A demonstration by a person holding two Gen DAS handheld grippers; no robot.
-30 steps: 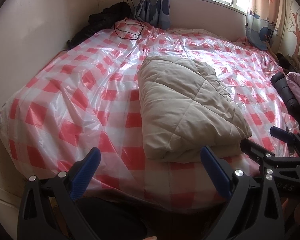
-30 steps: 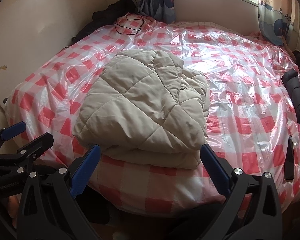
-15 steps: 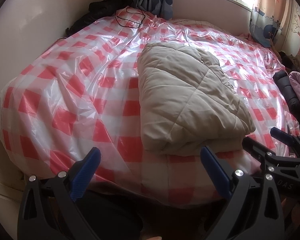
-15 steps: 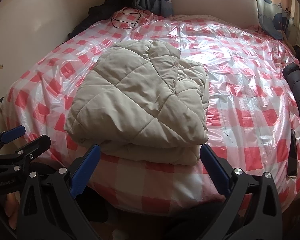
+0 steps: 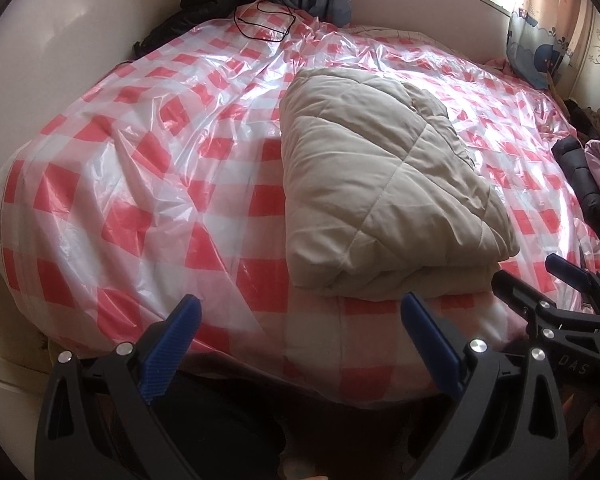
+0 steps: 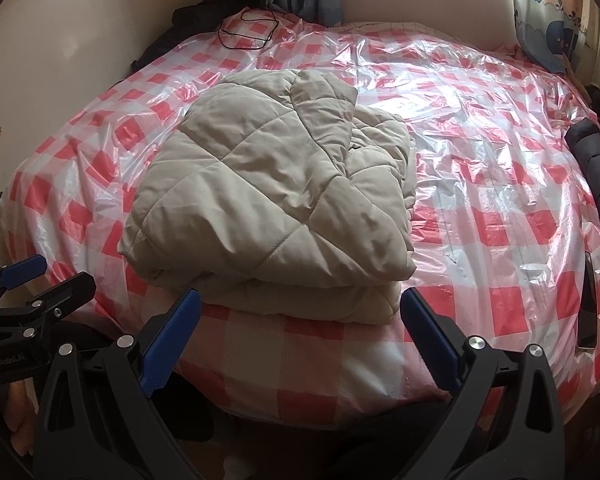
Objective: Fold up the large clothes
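bed [image 6: 480,184] under glossy red-white checked plastic sheet [image 5: 148,168]: slick, crinkly, bundle likely slides on it.
beige quilted coat [image 6: 268,208] folded into thick bundle at near edge of bed, centre-front. judged bulky but light, soft, puffy, springs back; fabric smooth, layers may slip apart. best hold: near folded edge, pinching all layers low, one gripper per corner.
black cable [image 5: 264,26] at far corner, well apart.
left gripper [image 5: 300,344] jaws apart, empty, short of bed edge.
right gripper [image 6: 300,340] jaws apart, empty, just before bundle.
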